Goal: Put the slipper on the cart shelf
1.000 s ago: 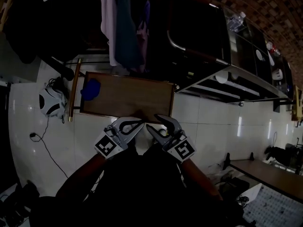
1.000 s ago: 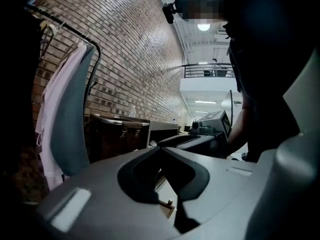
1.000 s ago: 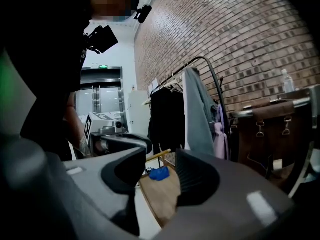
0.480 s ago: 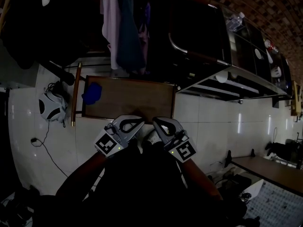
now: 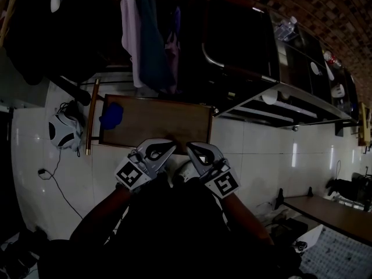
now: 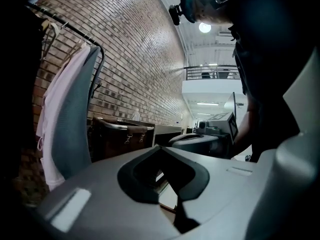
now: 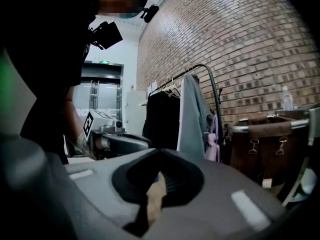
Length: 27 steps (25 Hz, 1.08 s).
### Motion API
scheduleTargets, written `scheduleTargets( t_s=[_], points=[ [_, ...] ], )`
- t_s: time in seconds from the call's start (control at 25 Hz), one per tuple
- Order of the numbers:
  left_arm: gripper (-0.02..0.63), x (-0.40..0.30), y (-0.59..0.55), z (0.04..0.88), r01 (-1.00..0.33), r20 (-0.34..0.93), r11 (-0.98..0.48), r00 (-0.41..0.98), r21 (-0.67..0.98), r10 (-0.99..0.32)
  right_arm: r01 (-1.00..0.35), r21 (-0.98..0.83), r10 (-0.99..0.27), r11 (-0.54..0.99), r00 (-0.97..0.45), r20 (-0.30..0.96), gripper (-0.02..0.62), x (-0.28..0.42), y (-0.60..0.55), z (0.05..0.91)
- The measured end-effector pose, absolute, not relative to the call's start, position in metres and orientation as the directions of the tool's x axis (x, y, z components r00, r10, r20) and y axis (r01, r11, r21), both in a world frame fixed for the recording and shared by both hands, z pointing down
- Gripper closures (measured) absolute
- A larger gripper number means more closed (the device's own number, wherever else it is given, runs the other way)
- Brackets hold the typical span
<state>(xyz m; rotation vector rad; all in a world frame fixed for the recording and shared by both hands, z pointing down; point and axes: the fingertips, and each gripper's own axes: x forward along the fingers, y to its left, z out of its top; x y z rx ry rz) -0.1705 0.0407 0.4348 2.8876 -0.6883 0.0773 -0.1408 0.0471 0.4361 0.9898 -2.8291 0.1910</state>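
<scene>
**Open a gripper before I reach for the slipper**

The cart (image 5: 244, 39) is the biggest thing here, dark and tall at the far right. Its pale cart shelf (image 5: 290, 100) runs along its lower side above the white tiled floor (image 5: 256, 144). The wooden desk (image 5: 157, 121) lies straight ahead of me, with hanging clothes (image 5: 145, 34) beyond it.

I hold both grippers close to my body at the desk's near edge, tips turned toward each other. My left gripper (image 5: 168, 150) has its jaws together with nothing between them. My right gripper (image 5: 190, 149) is closed too and holds nothing; only the brown desk top shows through the gap behind its tips.

I take the blue thing at the desk's far left end to be the slipper (image 5: 111, 114). It lies well apart from both grippers, nearer my left one, and the whole desk stands between it and the shelf.

As I judge it, nothing can be picked up with either gripper closed like this. I should open the left jaws wide before I reach and come down over the slipper's edge. The grip should be firm, since a soft slipper will likely sag. The light is too dim to tell which way the slipper points, so I should settle that before closing, then carry it level across to the shelf.
</scene>
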Motion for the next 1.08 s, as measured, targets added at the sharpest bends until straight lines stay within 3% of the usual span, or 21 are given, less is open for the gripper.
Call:
scheduleTargets(
  t_s=[1.08],
  points=[
    [0.601, -0.1606, 0.0373, 0.4356, -0.454, 0.109, -0.877, 0.891, 0.155, -0.441, -0.574, -0.046, -0.558, 0.818, -0.809, 0.187, 0.595, -0.1448, 0.0479, 0.4341]
  ],
)
